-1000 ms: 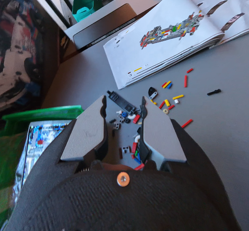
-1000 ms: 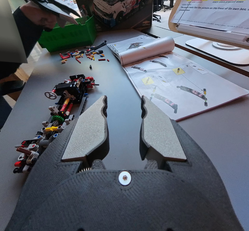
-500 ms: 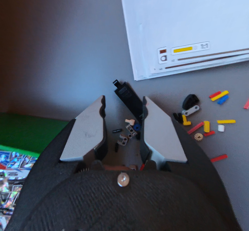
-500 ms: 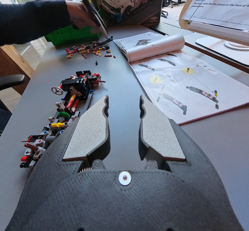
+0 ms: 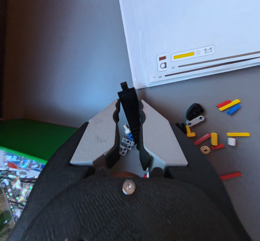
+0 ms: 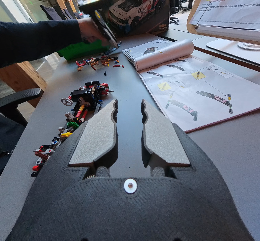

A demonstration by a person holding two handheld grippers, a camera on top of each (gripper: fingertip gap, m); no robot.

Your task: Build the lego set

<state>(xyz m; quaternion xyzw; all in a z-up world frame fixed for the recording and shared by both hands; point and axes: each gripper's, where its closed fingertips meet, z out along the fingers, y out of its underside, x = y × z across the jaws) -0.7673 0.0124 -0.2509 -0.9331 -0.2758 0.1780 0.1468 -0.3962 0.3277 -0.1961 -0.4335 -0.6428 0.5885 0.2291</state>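
My left gripper (image 5: 129,104) is shut on a long black flat brick piece (image 5: 126,96). Both fingertips press its sides and its narrow end sticks out ahead of them, over the grey table (image 5: 63,51). Small grey, white and blue pieces (image 5: 126,142) lie on the table under the jaws. The right wrist view shows this gripper (image 6: 115,45) far off, held by a hand beside the loose pieces (image 6: 98,62). My right gripper (image 6: 129,104) is open and empty above bare table, just right of a partly built brick car chassis (image 6: 84,97).
An open instruction booklet (image 6: 197,90) lies right of centre; its corner also shows in the left wrist view (image 5: 182,23). Loose red, yellow and blue pieces (image 5: 213,135) lie to the right of the left gripper. A green bin (image 6: 78,50) and a set box (image 6: 133,6) stand at the far end. Spacing between my two grippers at the tips: around 50 centimeters.
The left gripper came down over the loose pieces and its jaws closed on the black piece, which now stands between the fingertips. The right gripper's jaws narrowed a little and it stayed in place.
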